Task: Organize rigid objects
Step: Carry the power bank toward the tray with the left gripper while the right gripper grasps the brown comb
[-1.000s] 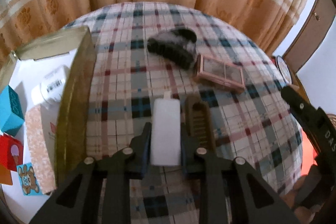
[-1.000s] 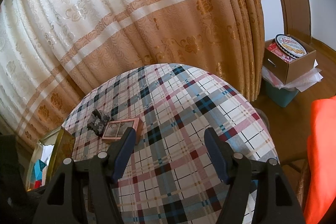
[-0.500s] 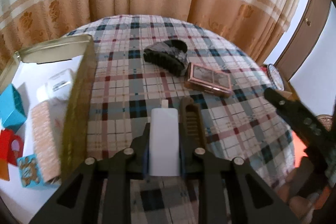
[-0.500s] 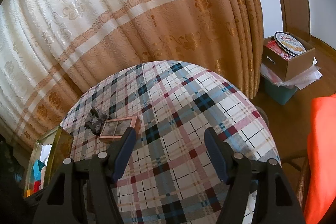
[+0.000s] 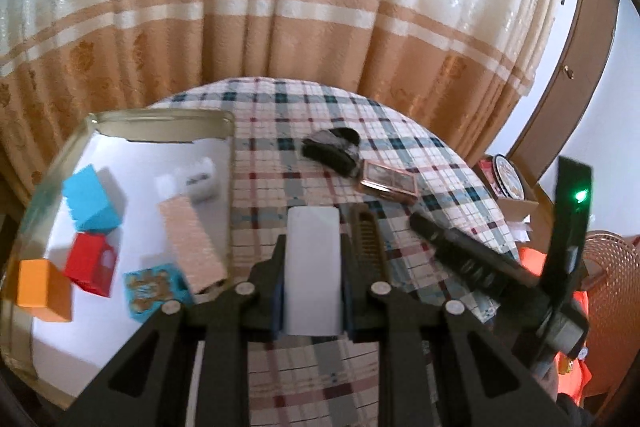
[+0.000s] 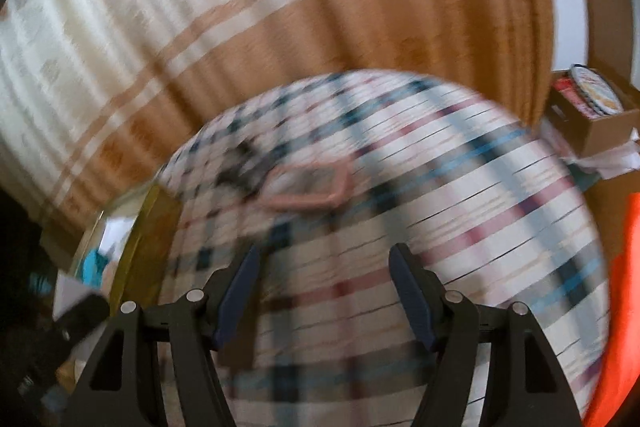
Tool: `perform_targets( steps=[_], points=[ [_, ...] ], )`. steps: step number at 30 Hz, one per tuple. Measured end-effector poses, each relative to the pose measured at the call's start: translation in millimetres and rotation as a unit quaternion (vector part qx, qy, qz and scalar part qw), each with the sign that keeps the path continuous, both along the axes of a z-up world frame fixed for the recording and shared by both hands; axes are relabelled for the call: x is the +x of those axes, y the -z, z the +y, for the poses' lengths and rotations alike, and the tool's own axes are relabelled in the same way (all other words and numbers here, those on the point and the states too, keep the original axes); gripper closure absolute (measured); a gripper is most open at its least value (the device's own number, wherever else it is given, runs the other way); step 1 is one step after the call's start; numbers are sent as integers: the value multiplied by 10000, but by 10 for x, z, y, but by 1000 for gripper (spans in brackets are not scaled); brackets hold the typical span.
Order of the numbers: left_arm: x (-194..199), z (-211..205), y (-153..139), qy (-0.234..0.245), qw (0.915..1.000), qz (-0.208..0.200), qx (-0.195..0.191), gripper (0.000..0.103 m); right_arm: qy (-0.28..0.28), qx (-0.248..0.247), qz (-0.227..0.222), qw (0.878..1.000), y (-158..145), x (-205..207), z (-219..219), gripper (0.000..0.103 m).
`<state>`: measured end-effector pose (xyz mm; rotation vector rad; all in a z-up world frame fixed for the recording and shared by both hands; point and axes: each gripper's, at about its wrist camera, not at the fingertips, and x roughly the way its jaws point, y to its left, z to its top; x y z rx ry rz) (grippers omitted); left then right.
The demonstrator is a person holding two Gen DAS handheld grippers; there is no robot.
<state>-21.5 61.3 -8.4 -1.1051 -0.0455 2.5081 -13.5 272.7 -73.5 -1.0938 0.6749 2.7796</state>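
My left gripper (image 5: 313,259) is shut on a white rectangular block (image 5: 313,267), lifted above the plaid tablecloth (image 5: 304,163). A brown comb (image 5: 366,239) lies on the cloth just right of it. Farther back lie a black hair claw (image 5: 332,147) and a pink compact case (image 5: 389,179). Left stands a gold tin tray (image 5: 230,163) holding blue (image 5: 91,203), red (image 5: 90,263) and orange (image 5: 40,287) boxes, a bear card (image 5: 150,287), a beige box (image 5: 191,239) and a white jar (image 5: 192,181). My right gripper (image 6: 324,291) is open and bare; the blurred pink case (image 6: 308,187) lies ahead of it.
A cream and orange curtain (image 5: 280,7) hangs close behind the round table. At the right stand a cardboard box with a cookie tin (image 6: 596,99), a wicker object (image 5: 612,267) and orange fabric (image 6: 624,307). The other gripper's black body (image 5: 480,263) crosses the left wrist view.
The left gripper has risen and drawn back with the white block, bringing the tray's contents into view. The right gripper has swung, blurring its view, with the pink case now ahead of its fingers.
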Motion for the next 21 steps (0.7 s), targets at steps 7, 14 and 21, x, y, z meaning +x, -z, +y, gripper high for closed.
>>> perform_targets(
  steps=[7,14,21],
  points=[
    [24,-272,-83,-191,9996,88,165,83,-379,316,-410,9979,34,-210,-492,41],
    [36,-521,-89,-354,9990,118,241,83,-493,1078,-754,9901,78,-313,-782,52],
    [47,-747,-36,-527,9981,48,324,83,-629,1396,-833,9847,67,-300,-809,75]
  ],
)
